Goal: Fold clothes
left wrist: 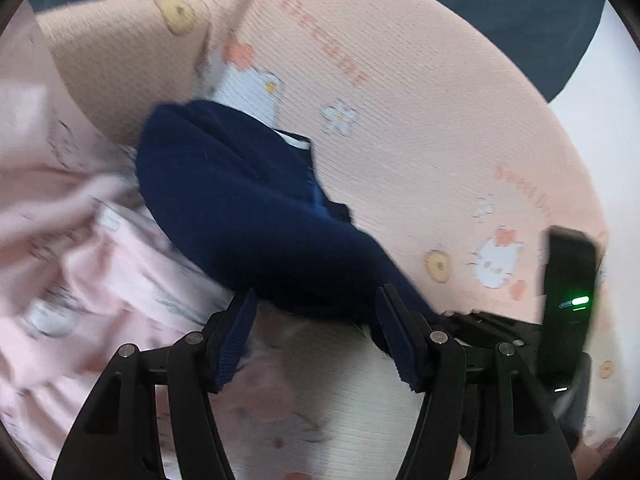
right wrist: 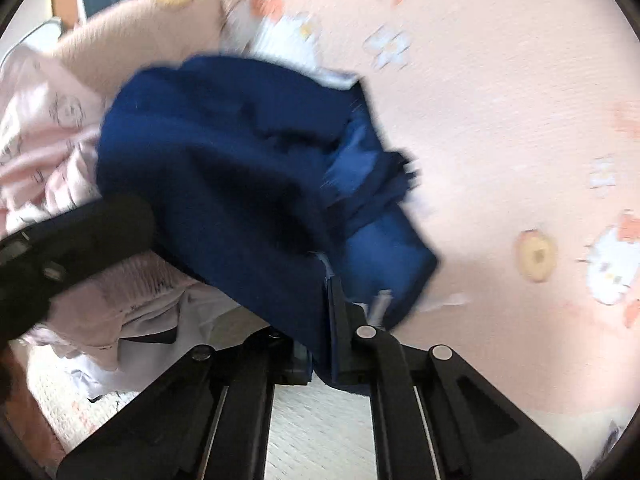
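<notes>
Right gripper (right wrist: 326,320) pinches the navy garment (right wrist: 224,168); left gripper (left wrist: 316,320) gapes beside it.

The right gripper's jaws are clamped on a near edge of the dark blue cloth, while the left gripper stands about half open, its ribbed pads straddling the garment's hem without pressing. The navy piece, soft and thick-looking, lies bunched and creased on a peach waffle-textured cartoon blanket (left wrist: 440,100), so folding seems barely begun. Beyond and to the left, a crumpled pale pink garment (left wrist: 80,220) waits unfolded.

Soft, even daylight; heavy motion blur, fisheye bending and dark corners.
</notes>
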The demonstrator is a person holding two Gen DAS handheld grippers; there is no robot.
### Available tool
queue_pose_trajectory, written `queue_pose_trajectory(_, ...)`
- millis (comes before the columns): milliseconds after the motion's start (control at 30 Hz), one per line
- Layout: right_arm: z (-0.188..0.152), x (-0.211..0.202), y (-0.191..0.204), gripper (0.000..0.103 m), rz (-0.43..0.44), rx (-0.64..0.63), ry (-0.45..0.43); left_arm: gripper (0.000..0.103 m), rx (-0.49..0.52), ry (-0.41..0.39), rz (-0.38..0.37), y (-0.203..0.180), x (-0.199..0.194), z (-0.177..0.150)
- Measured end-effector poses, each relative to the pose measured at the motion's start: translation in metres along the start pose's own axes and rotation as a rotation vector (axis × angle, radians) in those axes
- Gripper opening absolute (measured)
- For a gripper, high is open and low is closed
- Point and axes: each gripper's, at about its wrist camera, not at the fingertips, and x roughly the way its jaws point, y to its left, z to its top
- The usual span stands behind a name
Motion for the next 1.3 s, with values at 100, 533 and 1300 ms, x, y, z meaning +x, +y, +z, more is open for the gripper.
queue_pose_trajectory(100,-0.004,-0.030,-0.009,0.003,-0.027,0.014,-0.036,0.072,-0.069,0.045,-0.093,0.000,0.013,-0.006)
queue_pose_trajectory(533,-0.060,-0.094,-0.030,0.003,0.096,-0.008,-0.026,0.006,-0.160,0.159,-0.216,-0.028,0.057,-0.020)
queue_pose_trajectory(1300,-0.074,0.044,-0.012,0.018,0.196,-0.021,0.098,0.011,-0.153,0.233,-0.150,-0.020,0.109,-0.026)
